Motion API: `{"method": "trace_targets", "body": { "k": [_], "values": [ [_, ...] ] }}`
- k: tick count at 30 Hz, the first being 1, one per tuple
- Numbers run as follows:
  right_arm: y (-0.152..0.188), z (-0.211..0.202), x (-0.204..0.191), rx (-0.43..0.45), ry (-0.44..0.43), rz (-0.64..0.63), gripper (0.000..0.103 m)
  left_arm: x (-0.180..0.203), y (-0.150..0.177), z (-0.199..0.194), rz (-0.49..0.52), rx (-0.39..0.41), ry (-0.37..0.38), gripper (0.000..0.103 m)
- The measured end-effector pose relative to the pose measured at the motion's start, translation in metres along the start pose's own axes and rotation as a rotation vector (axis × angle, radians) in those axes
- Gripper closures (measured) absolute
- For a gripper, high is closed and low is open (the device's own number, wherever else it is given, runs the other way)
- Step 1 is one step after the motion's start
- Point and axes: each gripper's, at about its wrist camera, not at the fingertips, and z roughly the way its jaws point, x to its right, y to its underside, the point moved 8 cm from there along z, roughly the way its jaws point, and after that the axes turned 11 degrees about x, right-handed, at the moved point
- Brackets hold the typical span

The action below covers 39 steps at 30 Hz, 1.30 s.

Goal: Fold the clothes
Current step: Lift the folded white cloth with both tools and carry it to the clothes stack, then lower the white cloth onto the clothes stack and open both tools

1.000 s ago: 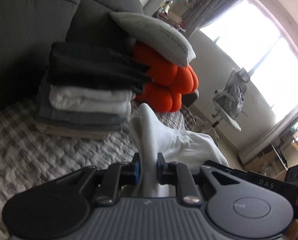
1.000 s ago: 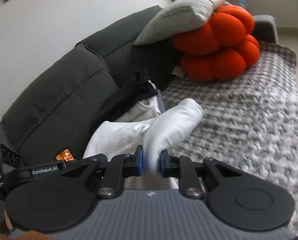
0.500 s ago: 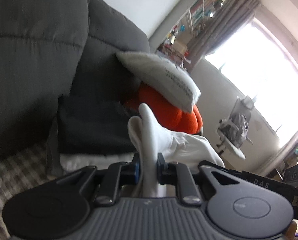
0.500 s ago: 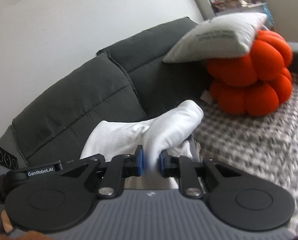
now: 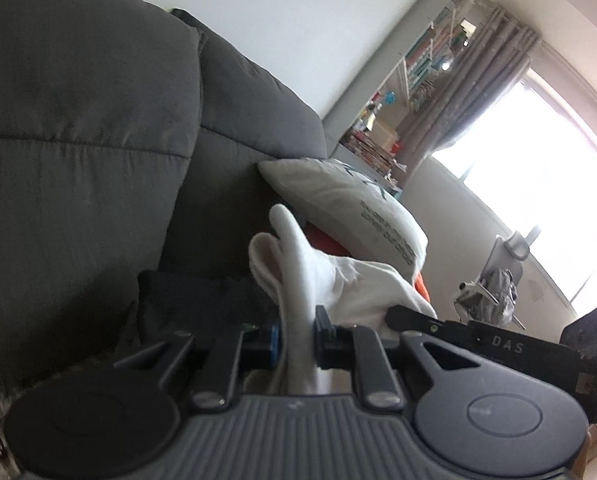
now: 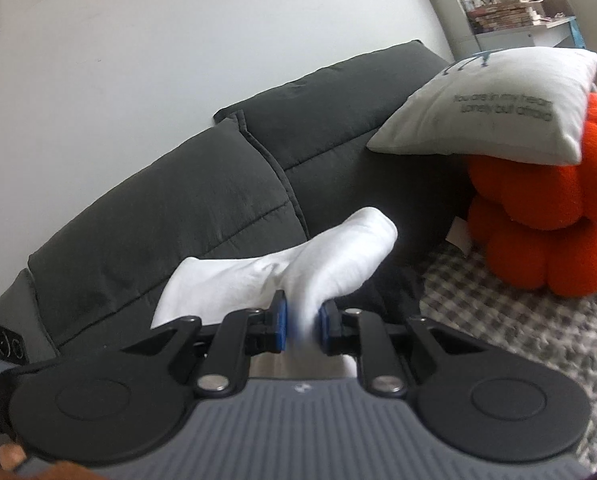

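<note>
A folded white garment hangs between both grippers, held up in front of the dark grey sofa back. My left gripper is shut on one bunched end of it. My right gripper is shut on the other end, and the cloth stretches off to the left. A dark folded garment, the top of a stack, shows just beyond the left gripper; the stack below it is hidden. In the right wrist view only a dark edge of that pile peeks out behind the white cloth.
A white printed cushion rests on an orange knotted cushion at the sofa's far end. A checked grey throw covers the seat. Sofa back cushions rise close behind. Bookshelves, curtains and a bright window lie beyond.
Both grippers have risen with the white garment, towards the sofa back. The clothes stack has dropped almost out of view, and the seat throw has left the left wrist view.
</note>
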Motion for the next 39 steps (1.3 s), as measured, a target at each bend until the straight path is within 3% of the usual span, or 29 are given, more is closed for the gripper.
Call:
{"method": "trace_targets", "body": {
  "k": [10, 18, 23, 27, 34, 39],
  "values": [
    [0.001, 0.055, 0.02, -0.036, -0.021, 0.011, 0.084, -0.038, -0.007, 0.039, -0.048, -0.001, -0.051, 0.087],
    [0.022, 0.094, 0.046, -0.076, 0.0, 0.02, 0.084, -0.072, 0.017, 0.076, -0.064, -0.046, -0.09, 0.087],
    [0.039, 0.101, 0.057, -0.083, 0.034, -0.023, 0.079, -0.087, 0.031, 0.088, -0.047, -0.054, -0.12, 0.083],
    [0.036, 0.098, 0.058, -0.056, 0.048, -0.048, 0.077, -0.094, 0.025, 0.083, -0.016, -0.009, -0.157, 0.081],
    [0.015, 0.088, 0.037, 0.06, 0.086, -0.214, 0.07, -0.072, 0.008, 0.074, 0.051, 0.095, -0.133, 0.08],
    [0.026, 0.095, 0.017, 0.083, 0.066, -0.36, 0.07, -0.051, 0.02, 0.087, 0.161, 0.094, -0.107, 0.08]
  ]
}}
